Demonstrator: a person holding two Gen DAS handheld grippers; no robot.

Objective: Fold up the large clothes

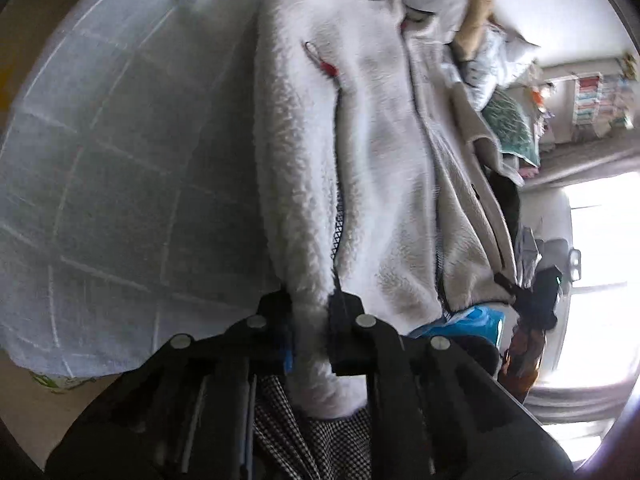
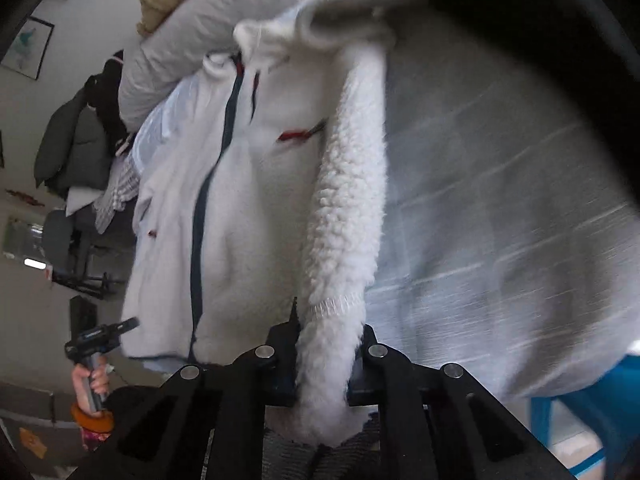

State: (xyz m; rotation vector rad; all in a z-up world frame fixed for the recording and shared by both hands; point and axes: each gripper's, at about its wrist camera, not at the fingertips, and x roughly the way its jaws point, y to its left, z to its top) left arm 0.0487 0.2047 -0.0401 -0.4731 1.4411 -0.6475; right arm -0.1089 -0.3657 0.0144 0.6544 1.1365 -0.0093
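Both grippers' fingers, left (image 1: 310, 320) and right (image 2: 326, 354), pinch the fleece jacket (image 2: 240, 200).

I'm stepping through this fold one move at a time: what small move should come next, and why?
Probably carry the right gripper across to lay the sleeve over the white fleece jacket: both grippers grip fleece, the left gripper at the hem, and the sleeve still hangs outside the body.

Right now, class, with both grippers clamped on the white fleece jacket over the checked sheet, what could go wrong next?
1. The right gripper pinches only the sleeve cuff; the thick pile could slip free.
2. The left gripper bites the fleece jacket beside its zip, which may snag.
3. Dragging could rumple the checked sheet.
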